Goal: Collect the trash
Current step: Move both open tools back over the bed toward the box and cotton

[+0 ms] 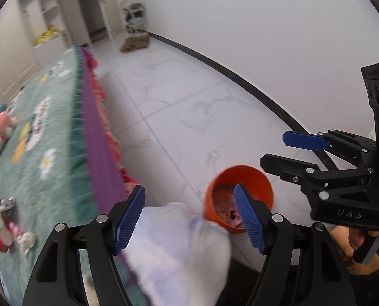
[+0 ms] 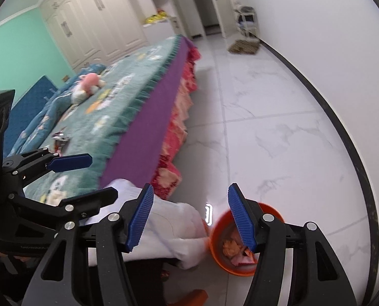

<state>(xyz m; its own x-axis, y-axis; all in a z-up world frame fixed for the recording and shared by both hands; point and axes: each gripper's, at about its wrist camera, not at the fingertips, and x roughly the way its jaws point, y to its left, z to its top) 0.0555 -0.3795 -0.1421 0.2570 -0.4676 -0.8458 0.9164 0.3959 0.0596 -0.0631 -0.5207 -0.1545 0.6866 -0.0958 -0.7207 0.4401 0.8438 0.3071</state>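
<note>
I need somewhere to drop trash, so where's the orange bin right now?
The orange bin stands on the white tile floor just off the bed's near corner, low in both wrist views, beside a white garment, with scraps already inside.

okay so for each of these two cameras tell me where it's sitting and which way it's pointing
Left wrist: sits on the left gripper, looking forward and down past the bed edge at the orange bin on the floor; its own open fingers show, plus the right gripper and hand.
Right wrist: sits on the right gripper, facing the same way along the bed; its open fingers and the left gripper show.
Shared: bed, bin, white garment, both grippers.
</note>
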